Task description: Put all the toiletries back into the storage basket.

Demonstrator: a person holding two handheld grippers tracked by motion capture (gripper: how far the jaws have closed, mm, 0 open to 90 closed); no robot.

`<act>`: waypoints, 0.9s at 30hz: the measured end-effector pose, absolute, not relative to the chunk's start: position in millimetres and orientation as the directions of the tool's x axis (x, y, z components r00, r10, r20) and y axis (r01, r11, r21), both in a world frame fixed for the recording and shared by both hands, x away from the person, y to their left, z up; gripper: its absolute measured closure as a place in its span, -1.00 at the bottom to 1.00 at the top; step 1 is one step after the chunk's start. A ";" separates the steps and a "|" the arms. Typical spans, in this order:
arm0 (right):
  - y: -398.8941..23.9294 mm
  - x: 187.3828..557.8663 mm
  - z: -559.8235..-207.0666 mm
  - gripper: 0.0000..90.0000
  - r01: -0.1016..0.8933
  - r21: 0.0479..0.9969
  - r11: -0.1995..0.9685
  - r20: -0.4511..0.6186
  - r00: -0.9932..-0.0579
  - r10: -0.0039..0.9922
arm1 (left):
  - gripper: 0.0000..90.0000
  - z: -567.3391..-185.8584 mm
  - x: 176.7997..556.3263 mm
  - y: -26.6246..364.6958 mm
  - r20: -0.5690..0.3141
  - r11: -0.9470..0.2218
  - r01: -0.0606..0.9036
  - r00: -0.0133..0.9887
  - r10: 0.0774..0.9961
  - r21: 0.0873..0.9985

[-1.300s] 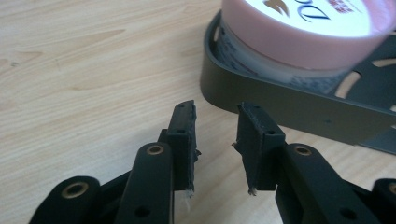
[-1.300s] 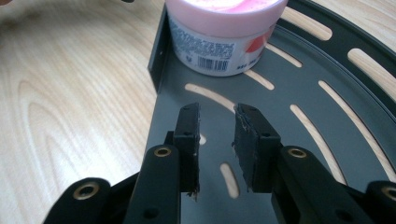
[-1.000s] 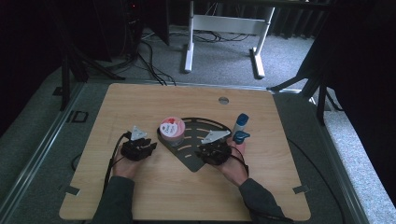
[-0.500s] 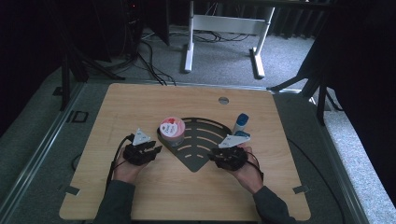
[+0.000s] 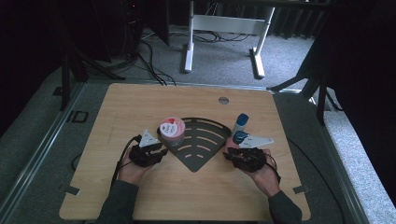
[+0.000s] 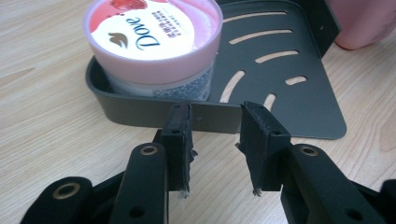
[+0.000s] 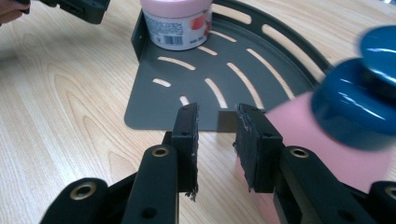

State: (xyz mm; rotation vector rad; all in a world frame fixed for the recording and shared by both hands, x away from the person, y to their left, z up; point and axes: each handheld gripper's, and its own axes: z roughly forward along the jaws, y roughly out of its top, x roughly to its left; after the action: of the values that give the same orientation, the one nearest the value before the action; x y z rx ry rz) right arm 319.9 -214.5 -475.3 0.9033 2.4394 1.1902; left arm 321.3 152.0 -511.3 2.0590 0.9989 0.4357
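Dark grey sheet metal is what I am working around: a fan-shaped corner shelf [image 5: 198,144] lying flat in the middle of the pale wood-grain surface [image 5: 140,102], its floor cut with curved slots and a low upright lip along its straight sides and arc. I judge it stiff, fairly light and smooth-coated, so it would slide on the wood sooner than lift; the raised lip is the only real purchase, and the thin edge would need a square pinch. At the shelf's far left corner stands a pink Dove jar [image 5: 172,130], squat, round, glossy plastic with a printed lid; probably moderately heavy if full and slippery at the sides, best taken across its body below the lid. My left gripper [image 5: 158,150] sits just near-left of the shelf, and in the left gripper view its jaws stand apart with nothing between them, pointing at the lip [image 6: 154,112] under the jar [image 6: 154,42]. My right gripper [image 5: 233,151] is at the shelf's right edge, jaws likewise apart and empty, aimed at the near tip of the shelf [image 7: 205,88]. Just beside it stands a pink bottle with a blue cap [image 5: 240,137], smooth and top-heavy by my guess, easy to knock over; a white bottle with a blue cap [image 5: 241,122] stands just beyond it.
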 end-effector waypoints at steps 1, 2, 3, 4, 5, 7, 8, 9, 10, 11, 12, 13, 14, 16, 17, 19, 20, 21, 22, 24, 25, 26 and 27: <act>-217.6 319.4 -474.3 0.54 0.415 0.784 0.462 0.021 -0.761 0.648 | 0.42 -511.6 321.5 150.8 -0.034 -0.378 0.504 0.632 0.774 0.776; -220.0 319.1 -473.5 0.54 0.414 0.785 0.461 0.019 -0.759 0.650 | 0.42 -511.6 321.6 150.1 -0.032 -0.383 0.504 0.635 0.772 0.774; -222.1 318.9 -472.6 0.54 0.415 0.785 0.460 0.017 -0.757 0.653 | 0.42 -511.8 321.6 149.4 -0.034 -0.383 0.504 0.637 0.770 0.774; -223.8 318.8 -472.0 0.54 0.413 0.787 0.458 0.014 -0.755 0.656 | 0.41 -512.1 321.7 148.5 -0.034 -0.384 0.502 0.640 0.768 0.775; -226.9 318.8 -470.8 0.54 0.413 0.787 0.458 0.012 -0.753 0.658 | 0.41 -512.4 321.8 148.1 -0.034 -0.387 0.502 0.641 0.766 0.773; -232.2 319.5 -469.1 0.54 0.415 0.789 0.454 0.008 -0.745 0.667 | 0.41 -513.3 322.1 147.7 -0.035 -0.387 0.503 0.643 0.765 0.773; -234.6 320.0 -468.7 0.54 0.417 0.789 0.451 0.008 -0.741 0.671 | 0.41 -514.0 322.3 147.3 -0.036 -0.387 0.503 0.643 0.765 0.772; -238.5 320.6 -467.9 0.53 0.422 0.790 0.444 0.011 -0.735 0.678 | 0.41 -514.3 322.3 147.0 -0.037 -0.386 0.504 0.643 0.765 0.772; -240.7 321.2 -467.5 0.51 0.424 0.792 0.440 0.012 -0.731 0.682 | 0.41 -514.7 322.3 146.6 -0.038 -0.387 0.505 0.644 0.764 0.772; -244.5 321.9 -466.8 0.48 0.428 0.793 0.433 0.016 -0.725 0.689 | 0.41 -514.8 322.3 146.2 -0.038 -0.388 0.505 0.645 0.763 0.771; -246.6 322.5 -466.5 0.45 0.432 0.795 0.426 0.021 -0.721 0.692 | 0.41 -514.9 322.4 145.5 -0.037 -0.390 0.504 0.647 0.762 0.771; -250.2 323.7 -465.6 0.45 0.435 0.797 0.419 0.027 -0.718 0.696 | 0.41 -514.8 322.5 145.2 -0.037 -0.391 0.503 0.648 0.761 0.771; -252.3 324.3 -465.0 0.43 0.437 0.800 0.411 0.035 -0.718 0.695 | 0.41 -514.7 322.5 144.7 -0.037 -0.393 0.502 0.650 0.759 0.771; -256.6 325.5 -463.0 0.36 0.437 0.803 0.406 0.031 -0.710 0.703 | 0.41 -514.6 322.8 143.6 -0.034 -0.397 0.500 0.654 0.756 0.770; -257.9 325.5 -461.9 0.34 0.435 0.805 0.402 0.027 -0.705 0.709 | 0.41 -514.5 322.8 143.0 -0.035 -0.397 0.499 0.654 0.755 0.770; -259.9 325.9 -460.4 0.30 0.433 0.810 0.395 0.031 -0.705 0.709 | 0.41 -514.5 322.9 142.5 -0.035 -0.397 0.499 0.656 0.754 0.771; -261.3 326.6 -459.0 0.26 0.432 0.812 0.391 0.032 -0.703 0.710 | 0.41 -514.8 323.3 141.1 -0.036 -0.398 0.498 0.657 0.753 0.770; -263.8 329.0 -456.9 0.22 0.431 0.815 0.388 0.030 -0.699 0.714 | 0.41 -514.9 323.3 140.6 -0.035 -0.400 0.498 0.658 0.752 0.769; -264.8 330.2 -456.4 0.20 0.432 0.816 0.385 0.031 -0.697 0.717 | 0.41 -514.9 323.5 140.1 -0.033 -0.404 0.497 0.661 0.750 0.768; -267.3 334.6 -456.0 0.15 0.437 0.816 0.379 0.039 -0.695 0.718 | 0.41 -515.3 323.4 138.5 -0.035 -0.405 0.495 0.664 0.747 0.769; -268.3 336.8 -456.0 0.12 0.437 0.817 0.376 0.039 -0.693 0.720 | 0.41 -515.5 323.5 137.7 -0.035 -0.407 0.495 0.667 0.744 0.768; -269.0 339.2 -455.8 0.10 0.435 0.819 0.375 0.041 -0.695 0.718 | 0.41 -515.6 323.6 137.3 -0.035 -0.409 0.495 0.668 0.743 0.766; -269.2 340.1 -455.4 0.08 0.433 0.820 0.374 0.041 -0.697 0.716 | 0.41 -515.7 323.7 136.7 -0.035 -0.411 0.495 0.669 0.742 0.766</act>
State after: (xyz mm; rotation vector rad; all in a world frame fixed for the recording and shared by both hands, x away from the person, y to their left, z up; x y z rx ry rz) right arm 340.1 -269.2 -455.4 1.0078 2.3174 1.2361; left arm 323.7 136.7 -515.7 2.0939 0.9515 0.3997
